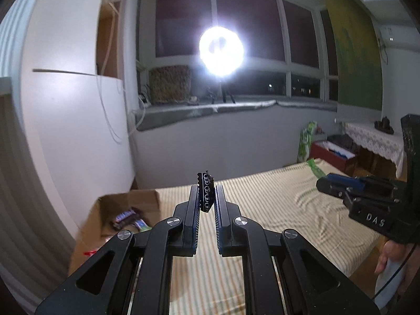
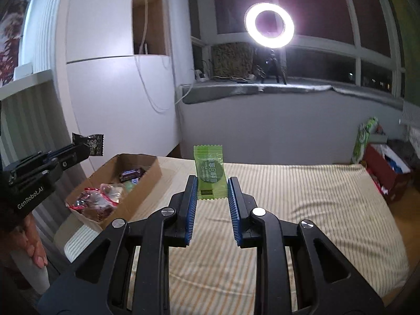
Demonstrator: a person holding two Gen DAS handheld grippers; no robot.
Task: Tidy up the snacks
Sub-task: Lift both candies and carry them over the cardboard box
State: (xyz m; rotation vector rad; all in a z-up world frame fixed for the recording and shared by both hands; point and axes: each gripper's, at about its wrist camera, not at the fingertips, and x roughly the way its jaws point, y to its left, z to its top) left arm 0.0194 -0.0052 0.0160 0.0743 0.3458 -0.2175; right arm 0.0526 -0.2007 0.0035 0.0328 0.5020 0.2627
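My left gripper (image 1: 206, 193) is shut on a small black candy packet (image 1: 206, 193), seen edge-on and held above the striped table. In the right wrist view the same left gripper (image 2: 86, 145) shows at the far left with the black packet (image 2: 93, 144) sticking out over the cardboard box (image 2: 151, 176). My right gripper (image 2: 212, 186) is shut on a green candy packet (image 2: 210, 172), upright between the blue pads. From the left wrist view, the right gripper (image 1: 321, 182) shows at the right edge with the green packet (image 1: 315, 168) poking out.
The open cardboard box (image 1: 143, 197) at the table's left holds several wrapped snacks (image 2: 105, 197). A striped cloth (image 2: 288, 210) covers the table. A bright ring light (image 2: 269, 25) stands on the windowsill. A red box (image 2: 380, 168) sits on the floor at right. A hand (image 2: 35, 249) shows at left.
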